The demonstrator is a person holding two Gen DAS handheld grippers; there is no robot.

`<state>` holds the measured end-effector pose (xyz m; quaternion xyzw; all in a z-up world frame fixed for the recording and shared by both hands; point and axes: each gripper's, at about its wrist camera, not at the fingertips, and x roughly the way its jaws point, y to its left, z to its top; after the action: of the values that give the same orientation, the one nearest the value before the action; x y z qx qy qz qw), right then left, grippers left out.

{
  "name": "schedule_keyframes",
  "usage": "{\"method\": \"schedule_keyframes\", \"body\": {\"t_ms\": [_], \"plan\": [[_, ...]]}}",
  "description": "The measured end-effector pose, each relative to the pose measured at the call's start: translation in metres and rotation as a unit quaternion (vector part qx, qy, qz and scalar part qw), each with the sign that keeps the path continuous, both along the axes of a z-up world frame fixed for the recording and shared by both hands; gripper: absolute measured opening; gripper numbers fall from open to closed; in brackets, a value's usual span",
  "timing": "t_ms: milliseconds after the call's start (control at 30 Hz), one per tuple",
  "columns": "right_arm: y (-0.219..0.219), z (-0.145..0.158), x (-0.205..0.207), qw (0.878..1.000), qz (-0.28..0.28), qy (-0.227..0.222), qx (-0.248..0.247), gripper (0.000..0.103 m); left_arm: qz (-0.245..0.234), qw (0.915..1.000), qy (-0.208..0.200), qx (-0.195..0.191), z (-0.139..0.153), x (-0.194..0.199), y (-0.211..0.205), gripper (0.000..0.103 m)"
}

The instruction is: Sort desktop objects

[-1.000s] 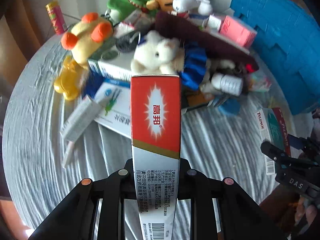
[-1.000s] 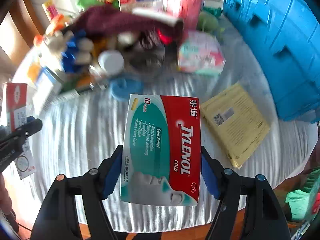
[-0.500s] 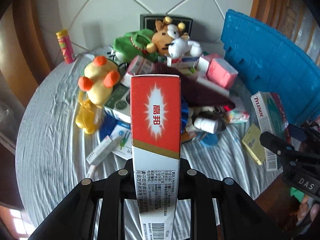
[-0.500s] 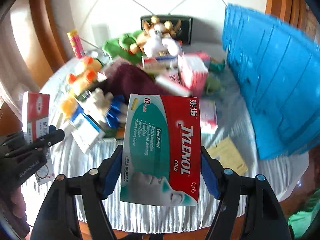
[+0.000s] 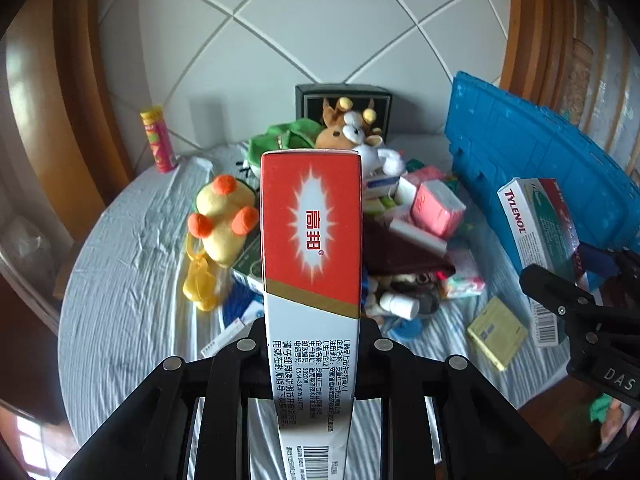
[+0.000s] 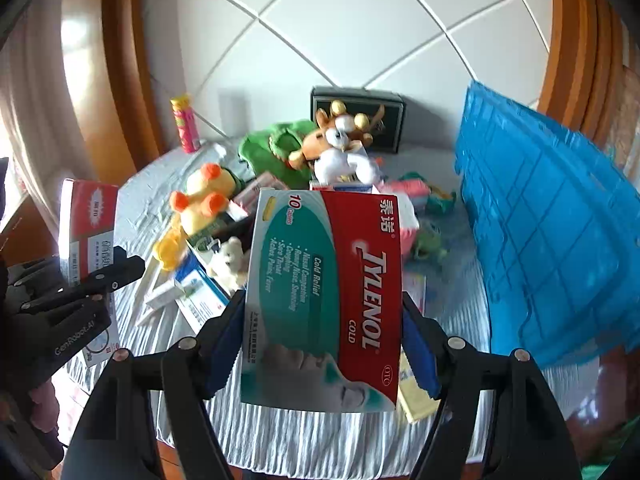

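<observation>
My left gripper (image 5: 312, 332) is shut on a tall red and white medicine box (image 5: 310, 240), held upright above the near side of the table. My right gripper (image 6: 322, 320) is shut on a Tylenol Cold box (image 6: 324, 296), also raised. Each view catches the other tool at its edge: the Tylenol box (image 5: 540, 232) at the right, the red and white box (image 6: 88, 232) at the left. Beyond both lies a heap of plush toys (image 5: 224, 220), boxes and packets (image 5: 438, 208) on the round white-clothed table (image 5: 128, 280).
A blue plastic crate (image 6: 552, 220) stands at the table's right edge. At the back are a dark box (image 5: 344, 98) and a pink and yellow tube (image 5: 158, 140). A yellow packet (image 5: 496, 332) lies near the front right. Tiled wall and wooden frames lie behind.
Both grippers have lifted and drawn back from the table with their boxes, so the pile now looks smaller and farther, and the wall fills the upper view.
</observation>
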<state>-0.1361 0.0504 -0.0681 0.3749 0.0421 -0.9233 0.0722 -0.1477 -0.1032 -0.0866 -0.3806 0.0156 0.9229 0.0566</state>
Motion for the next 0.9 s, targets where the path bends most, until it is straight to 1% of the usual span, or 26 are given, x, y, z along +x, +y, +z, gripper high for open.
{"method": "schedule_keyframes", "body": {"t_ms": [167, 333, 467, 567, 633, 767, 900], "plan": [[0.026, 0.022, -0.005, 0.999, 0.032, 0.025, 0.004, 0.071, 0.023, 0.9995, 0.019, 0.004, 0.019, -0.002, 0.037, 0.022], [0.065, 0.051, -0.009, 0.996, 0.061, 0.058, 0.012, 0.071, 0.036, 0.9985, 0.041, 0.011, 0.044, -0.007, 0.076, 0.022], [0.1, 0.081, -0.008, 0.994, 0.068, 0.085, -0.009, 0.071, 0.019, 0.9978, 0.062, 0.013, 0.071, -0.008, 0.103, 0.022], [0.128, 0.101, -0.003, 0.993, 0.048, 0.11, -0.016, 0.071, -0.015, 0.9962, 0.085, 0.012, 0.094, -0.01, 0.127, 0.022], [0.148, 0.111, 0.0, 0.992, 0.023, 0.124, -0.02, 0.071, -0.043, 0.9939, 0.101, 0.015, 0.109, -0.011, 0.145, 0.022], [0.195, 0.126, 0.007, 0.989, -0.043, 0.139, -0.015, 0.071, -0.095, 0.9887, 0.111, 0.03, 0.131, -0.02, 0.196, 0.022], [0.248, 0.134, 0.015, 0.984, -0.1, 0.144, -0.008, 0.071, -0.147, 0.9806, 0.121, 0.046, 0.154, -0.03, 0.247, 0.022]]}}
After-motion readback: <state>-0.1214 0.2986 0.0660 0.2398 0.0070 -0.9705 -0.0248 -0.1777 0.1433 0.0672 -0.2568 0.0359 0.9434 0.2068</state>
